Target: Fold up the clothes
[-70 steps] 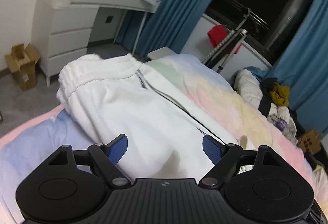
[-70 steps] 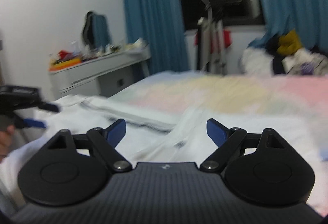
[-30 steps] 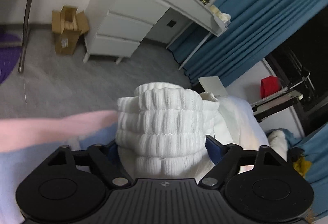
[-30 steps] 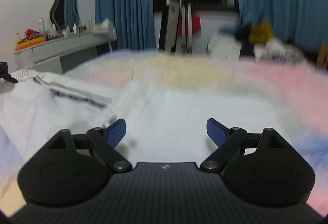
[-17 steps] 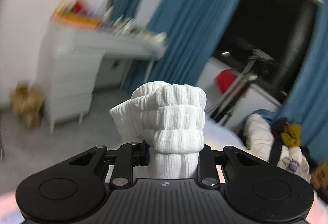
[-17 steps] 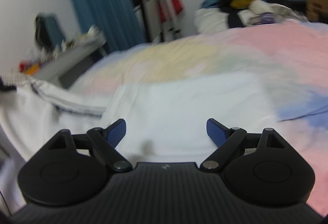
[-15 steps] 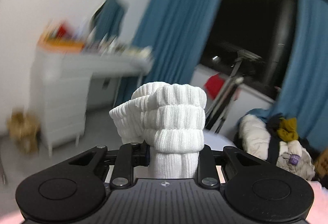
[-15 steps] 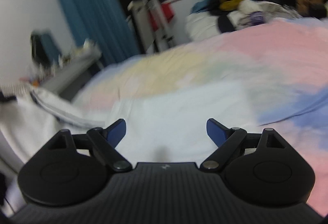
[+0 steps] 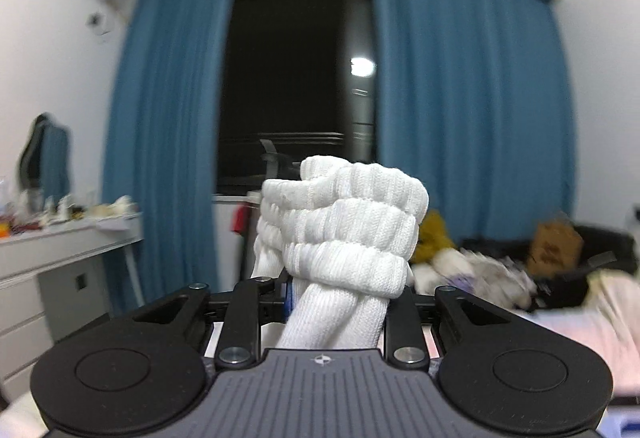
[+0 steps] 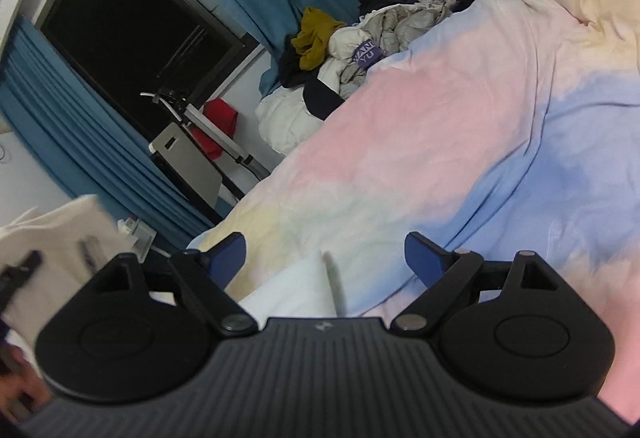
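Since the earlier frame my left tool (image 9: 338, 302) has clenched on the white ribbed waistband (image 9: 344, 230) and lifted it off the bed (image 10: 460, 141); the right tool (image 10: 325, 258) hangs released above a trailing white fold (image 10: 296, 290). That bunched grip could slip, collapsing the fold.

The left hand-held gripper (image 9: 338, 302) points level, its jaws drawn close together and clamped on the bunched ribbed waistband (image 9: 344, 234) of a white garment, having just been closing with that cloth between them. The right hand-held gripper (image 10: 326, 258) is rolled sideways and tipped a little downward, its blue fingertips (image 10: 420, 258) spread wide with nothing gripped. A blurred bit of a hand (image 10: 20, 390) shows at its near left.
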`<state>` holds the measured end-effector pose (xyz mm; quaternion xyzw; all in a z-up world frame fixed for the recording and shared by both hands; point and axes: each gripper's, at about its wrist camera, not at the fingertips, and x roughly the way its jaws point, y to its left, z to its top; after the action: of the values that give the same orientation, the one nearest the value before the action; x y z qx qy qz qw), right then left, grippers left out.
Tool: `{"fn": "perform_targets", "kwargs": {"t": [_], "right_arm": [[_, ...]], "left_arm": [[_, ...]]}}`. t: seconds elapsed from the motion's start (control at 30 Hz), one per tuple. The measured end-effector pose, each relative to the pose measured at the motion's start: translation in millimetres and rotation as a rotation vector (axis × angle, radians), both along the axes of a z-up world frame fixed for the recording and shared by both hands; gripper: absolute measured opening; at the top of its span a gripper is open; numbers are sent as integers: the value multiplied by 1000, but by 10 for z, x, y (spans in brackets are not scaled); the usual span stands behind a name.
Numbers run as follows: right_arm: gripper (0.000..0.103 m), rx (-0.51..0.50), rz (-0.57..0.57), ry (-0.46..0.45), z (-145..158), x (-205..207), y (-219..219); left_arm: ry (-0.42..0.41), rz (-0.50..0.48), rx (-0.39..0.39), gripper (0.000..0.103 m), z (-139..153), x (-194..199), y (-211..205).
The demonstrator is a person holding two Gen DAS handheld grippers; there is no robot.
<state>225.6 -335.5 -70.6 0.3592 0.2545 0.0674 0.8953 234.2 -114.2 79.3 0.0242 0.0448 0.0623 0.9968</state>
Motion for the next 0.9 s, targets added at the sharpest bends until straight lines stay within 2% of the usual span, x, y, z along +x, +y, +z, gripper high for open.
{"fn": "perform_targets", "kwargs": {"t": [0.07,0.17,0.2,0.37,0.43,0.5,0.6,0.77,0.83,0.9], "right_arm": [[88,14,15,2,-42,60,-67],[88,49,29,7,-141,151,-165],[89,68,36,6,-193,174,-199],[79,256,145,47,-450,380,-265],[73,309,177,65,-526,452,-204],[72,338,236,75,-573,526,-77],[72,382,349,112,-644,617,155],[72,377,380,133,-707,672,371],[68,391,379,146,-786,726,428],[56,384,377,141,-844,803,507]], "left_arm": [[39,-67,44,25,-365,22,-386],[132,-125,235,25,-980,49,-980],[147,-134,281,25,-1106,46,-1077],[191,-175,452,27,-1578,15,-1365],[205,-197,494,31,-1624,25,-1402],[245,-226,527,34,-1655,48,-1314],[295,-255,548,45,-1693,36,-1027],[353,-266,552,61,-1726,-65,-459],[364,-263,542,64,-1735,-207,-267],[374,-258,529,63,-1731,-287,-127]]}}
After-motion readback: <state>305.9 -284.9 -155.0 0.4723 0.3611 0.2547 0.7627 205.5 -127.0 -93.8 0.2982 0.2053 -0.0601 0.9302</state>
